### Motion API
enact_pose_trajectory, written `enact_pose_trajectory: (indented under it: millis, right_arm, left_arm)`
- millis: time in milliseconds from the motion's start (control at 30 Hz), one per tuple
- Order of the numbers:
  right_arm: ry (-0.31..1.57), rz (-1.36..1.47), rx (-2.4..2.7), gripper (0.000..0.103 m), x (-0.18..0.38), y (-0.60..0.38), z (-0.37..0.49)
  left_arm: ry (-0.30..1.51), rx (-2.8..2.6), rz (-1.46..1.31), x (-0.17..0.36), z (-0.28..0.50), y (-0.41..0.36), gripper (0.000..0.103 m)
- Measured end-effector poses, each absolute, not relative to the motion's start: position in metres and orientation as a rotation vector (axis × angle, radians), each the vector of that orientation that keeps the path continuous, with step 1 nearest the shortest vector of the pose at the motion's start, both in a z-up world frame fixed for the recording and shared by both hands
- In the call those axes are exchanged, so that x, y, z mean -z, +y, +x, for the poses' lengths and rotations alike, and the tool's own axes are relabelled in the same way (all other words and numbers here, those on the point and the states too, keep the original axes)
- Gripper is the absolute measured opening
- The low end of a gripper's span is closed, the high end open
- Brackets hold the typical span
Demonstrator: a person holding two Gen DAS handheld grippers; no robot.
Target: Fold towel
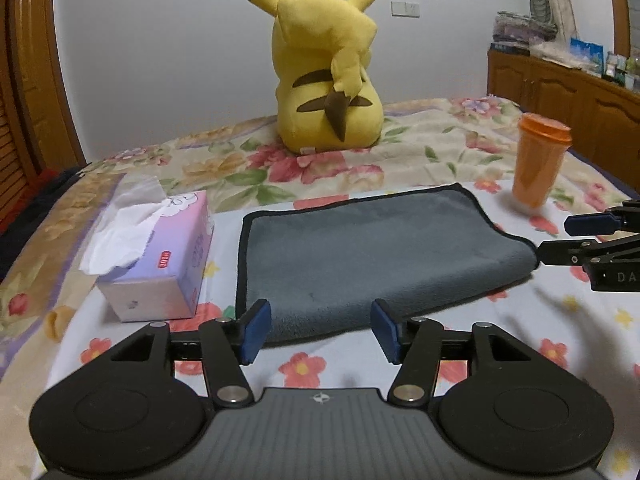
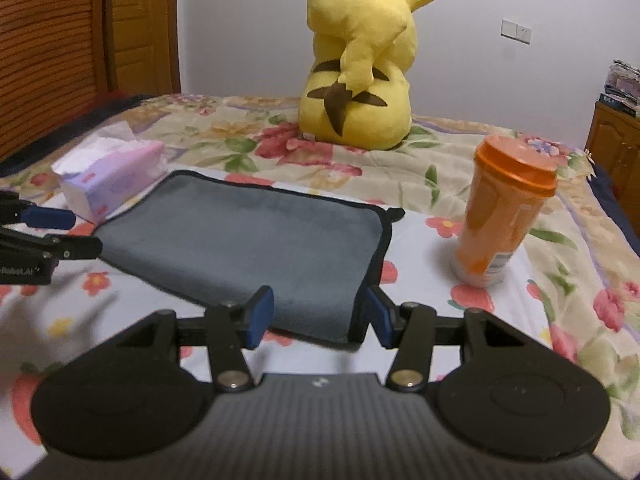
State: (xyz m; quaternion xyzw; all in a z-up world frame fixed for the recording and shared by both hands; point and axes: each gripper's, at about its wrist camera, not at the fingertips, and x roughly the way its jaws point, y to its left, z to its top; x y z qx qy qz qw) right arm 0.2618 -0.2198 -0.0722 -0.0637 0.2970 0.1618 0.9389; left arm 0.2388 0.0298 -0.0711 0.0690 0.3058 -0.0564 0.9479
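A grey towel (image 1: 360, 256) with a black hem lies folded in a flat rectangle on the floral bedspread; it also shows in the right wrist view (image 2: 248, 248). My left gripper (image 1: 320, 330) is open and empty, its blue pads just over the towel's near left edge. My right gripper (image 2: 316, 316) is open and empty at the towel's near right corner. In the left wrist view the right gripper (image 1: 556, 236) shows at the towel's right edge. In the right wrist view the left gripper (image 2: 86, 232) shows at the towel's left edge.
A pink tissue box (image 1: 160, 256) lies left of the towel, also in the right wrist view (image 2: 112, 176). An orange lidded cup (image 1: 540, 160) stands to the right, also in the right wrist view (image 2: 504, 208). A yellow plush toy (image 1: 328, 76) sits behind. A wooden cabinet (image 1: 560, 92) stands far right.
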Motion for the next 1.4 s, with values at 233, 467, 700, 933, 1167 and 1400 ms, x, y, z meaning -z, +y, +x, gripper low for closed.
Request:
enact_pose_trajectory:
  millis: [233, 467, 700, 933, 1167, 1400]
  right_arm:
    - [0.595, -0.120, -0.344, 0.055, 0.059, -0.220, 0.238]
    - [0.588, -0.116, -0.332, 0.084, 0.053, -0.218, 0.220]
    - [0.578, -0.096, -0.305, 0.103, 0.047, -0.220, 0.210]
    - [0.576, -0.088, -0.278, 0.103, 0.039, -0.221, 0.199]
    - [0.556, -0.078, -0.259, 0.103, 0.027, -0.227, 0.184]
    - [0.524, -0.064, -0.242, 0.103, 0.006, -0.234, 0.166]
  left_arm:
    - [0.604, 0.109, 0.134, 0.054, 0.213, 0.029, 0.068]
    - [0.583, 0.098, 0.114, 0.047, 0.195, 0.026, 0.089]
    - [0.540, 0.104, 0.085, 0.039, 0.179, 0.022, 0.103]
    - [0.534, 0.062, 0.077, 0.029, 0.166, 0.014, 0.103]
    - [0.531, 0.054, 0.077, 0.016, 0.151, 0.012, 0.103]
    - [0.524, 0.058, 0.099, -0.004, 0.126, 0.003, 0.103]
